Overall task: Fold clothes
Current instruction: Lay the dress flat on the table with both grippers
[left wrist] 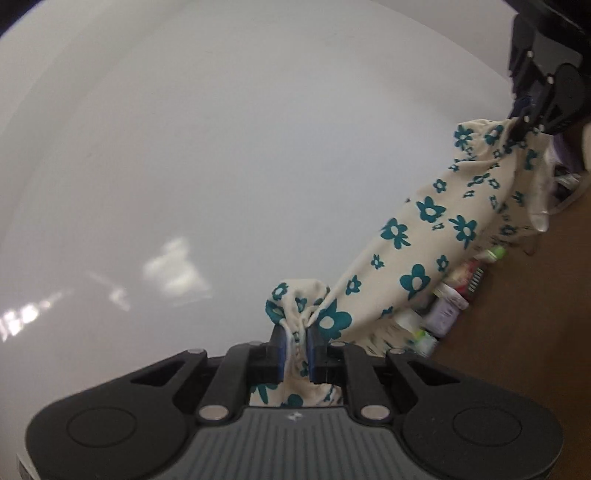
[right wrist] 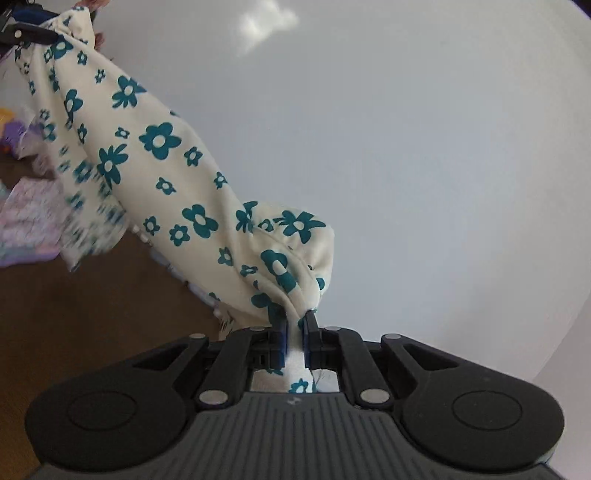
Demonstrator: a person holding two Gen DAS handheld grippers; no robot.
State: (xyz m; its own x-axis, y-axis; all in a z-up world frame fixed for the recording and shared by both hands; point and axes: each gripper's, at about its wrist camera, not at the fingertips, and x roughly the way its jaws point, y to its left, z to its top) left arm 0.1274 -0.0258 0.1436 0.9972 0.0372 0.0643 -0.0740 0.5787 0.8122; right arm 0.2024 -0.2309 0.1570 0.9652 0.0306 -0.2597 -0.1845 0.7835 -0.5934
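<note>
A cream garment with teal flowers (left wrist: 436, 236) hangs stretched between my two grippers, lifted in the air above a white table (left wrist: 184, 166). My left gripper (left wrist: 295, 332) is shut on one bunched end of it. My right gripper (right wrist: 295, 321) is shut on the other end of the garment (right wrist: 166, 166). In the left wrist view the right gripper (left wrist: 524, 125) shows at the top right, pinching the cloth. In the right wrist view the left gripper (right wrist: 22, 33) shows at the top left. The lower part of the garment is blurred.
The white table (right wrist: 443, 166) fills most of both views. Beyond its edge is a brown floor (left wrist: 517, 314) with several small bottles and boxes (left wrist: 450, 299). A purple and pink patterned cloth (right wrist: 26, 214) lies on the floor (right wrist: 92, 314) at the left.
</note>
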